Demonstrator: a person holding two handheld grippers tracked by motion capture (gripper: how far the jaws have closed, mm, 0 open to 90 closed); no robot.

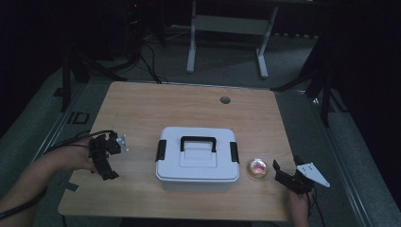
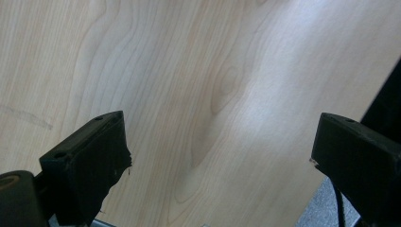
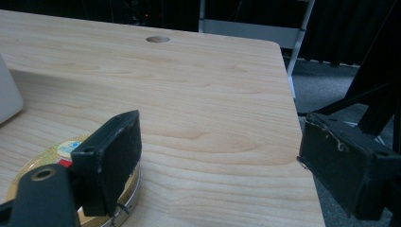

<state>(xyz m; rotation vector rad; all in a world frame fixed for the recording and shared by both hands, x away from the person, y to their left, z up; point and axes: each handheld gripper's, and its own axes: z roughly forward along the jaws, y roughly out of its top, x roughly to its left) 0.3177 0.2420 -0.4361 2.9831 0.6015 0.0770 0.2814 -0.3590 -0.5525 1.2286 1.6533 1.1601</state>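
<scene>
A white lidded box with a black handle and black side latches sits mid-table on the wooden table. Just right of it lies a small round gold tin with a red label. My right gripper stands open just right of the tin; in the right gripper view its jaws are wide apart, the tin low by the left jaw and a corner of the box at the left edge. My left gripper rests left of the box, open over bare wood with nothing between the jaws.
A round cable hole lies near the table's far edge, also seen in the right gripper view as the cable hole. A white desk frame and dark stands rise beyond the table. The table's right edge is close to my right gripper.
</scene>
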